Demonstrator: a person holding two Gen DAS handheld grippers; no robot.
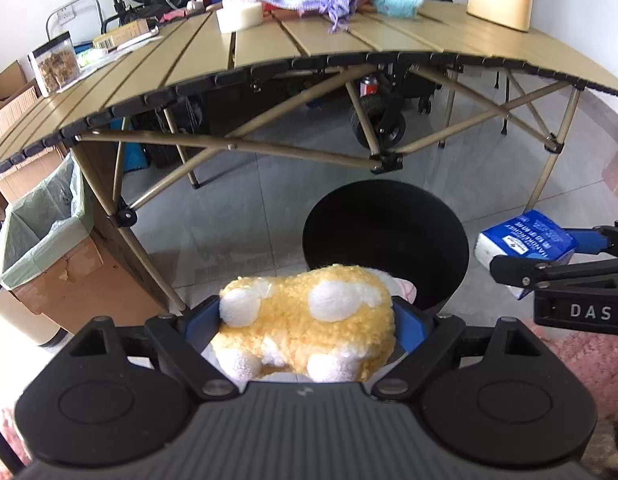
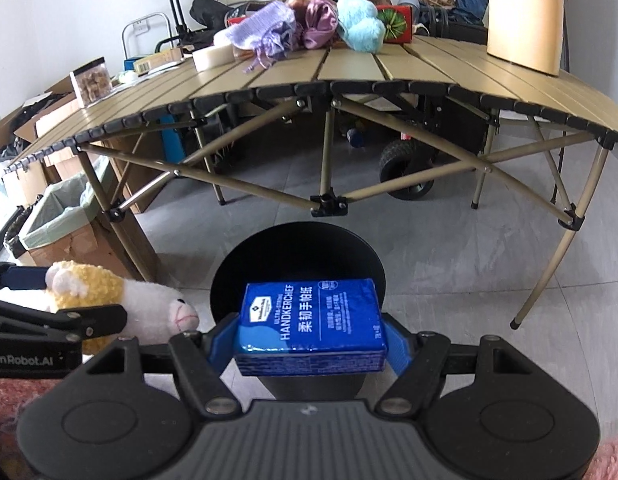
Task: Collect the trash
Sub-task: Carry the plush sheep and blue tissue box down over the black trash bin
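My left gripper is shut on a yellow and white plush sheep, held just in front of a round black bin on the floor. My right gripper is shut on a blue handkerchief tissue pack, held over the near rim of the same black bin. The sheep also shows in the right wrist view to the left of the bin. The tissue pack also shows in the left wrist view to the right of the bin.
A folding slatted table stands behind the bin, with cloth items, a tape roll and a snack jar on it. A bag-lined cardboard box stands at the left. A wheeled cart sits under the table. A pink rug lies near me.
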